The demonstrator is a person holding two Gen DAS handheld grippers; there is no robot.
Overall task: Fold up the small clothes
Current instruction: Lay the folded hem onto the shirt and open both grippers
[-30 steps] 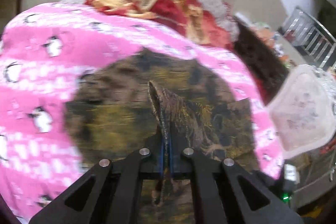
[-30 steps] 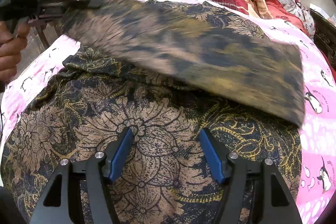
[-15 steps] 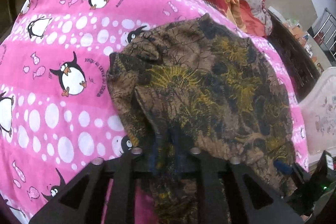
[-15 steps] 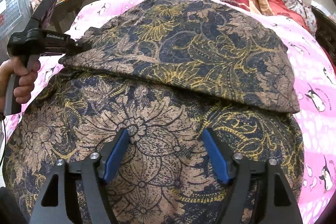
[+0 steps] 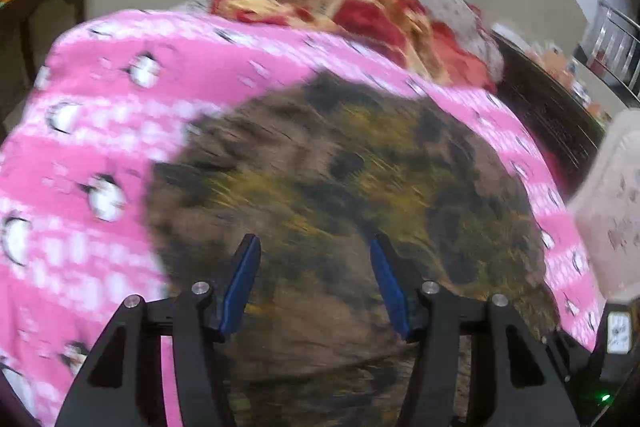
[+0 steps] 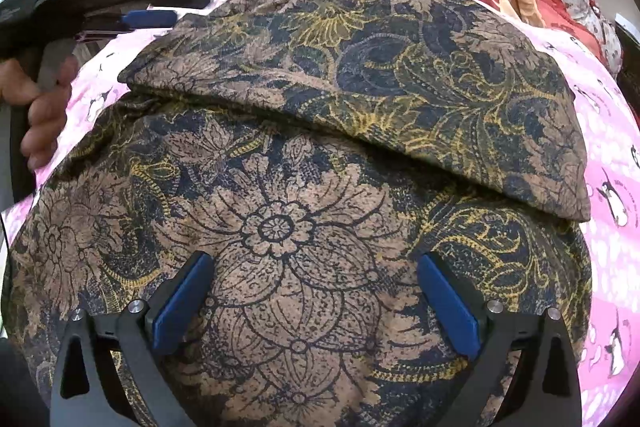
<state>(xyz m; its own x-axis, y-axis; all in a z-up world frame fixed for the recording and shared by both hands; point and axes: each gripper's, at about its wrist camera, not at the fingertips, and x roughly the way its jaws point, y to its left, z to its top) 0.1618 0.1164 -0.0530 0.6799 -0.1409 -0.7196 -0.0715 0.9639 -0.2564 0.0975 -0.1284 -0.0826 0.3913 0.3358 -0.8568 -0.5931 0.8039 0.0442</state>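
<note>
One fold looks done: the top half of the patterned cloth (image 6: 360, 75) lies flipped over the lower half, filling the middle of the frame on the pink bedsheet (image 6: 608, 147). Left gripper (image 5: 314, 267) and right gripper (image 6: 316, 291) both have fingers apart, holding nothing. More folds probably left.

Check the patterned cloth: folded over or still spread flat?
Folded over: in the right wrist view the patterned cloth has its far layer lying doubled over the near layer, with a fold edge running across.

Both black hand-held grippers, left (image 5: 314, 277) and right (image 6: 314, 303), are hovering with blue-padded jaws spread wide, gripping nothing.
</note>
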